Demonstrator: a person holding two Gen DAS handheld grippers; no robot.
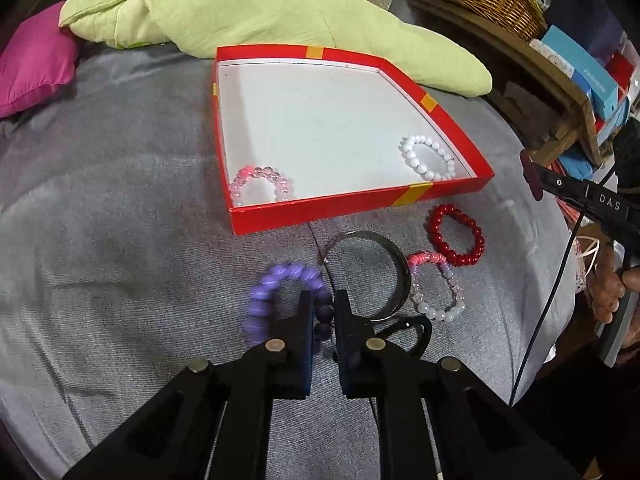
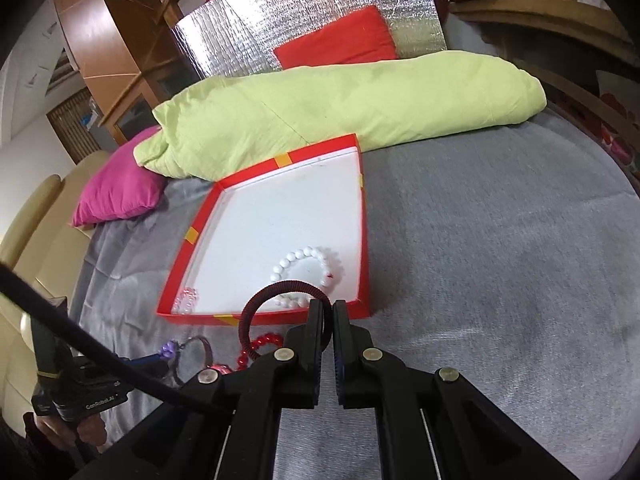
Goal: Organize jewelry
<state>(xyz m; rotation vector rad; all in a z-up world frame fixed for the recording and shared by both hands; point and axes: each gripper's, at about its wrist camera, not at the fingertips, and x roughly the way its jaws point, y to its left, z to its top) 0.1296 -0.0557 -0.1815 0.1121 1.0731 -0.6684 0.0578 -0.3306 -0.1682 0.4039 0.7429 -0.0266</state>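
Your left gripper (image 1: 323, 304) sits low over the grey cover (image 1: 120, 260), jaws narrowed to a slim gap pinching the dark beads of the purple bead bracelet (image 1: 280, 292), whose loop fans out toward 10 o'clock from the tips. The metal bangle (image 1: 384, 276) lies just at 2 o'clock, touching a pink-and-white bead bracelet (image 1: 440, 292); the red bead bracelet (image 1: 456, 236) lies beyond at 2 o'clock.

Your right gripper (image 2: 327, 312) is almost closed, clamping a dark corded band (image 2: 272, 292) that arcs up toward 10 o'clock over the near wall of the red box (image 2: 362, 216). Inside the box, the white bead bracelet (image 2: 308, 268) lies at 12 o'clock from the tips, and the clear pink bracelet (image 2: 186, 300) in the near-left corner.
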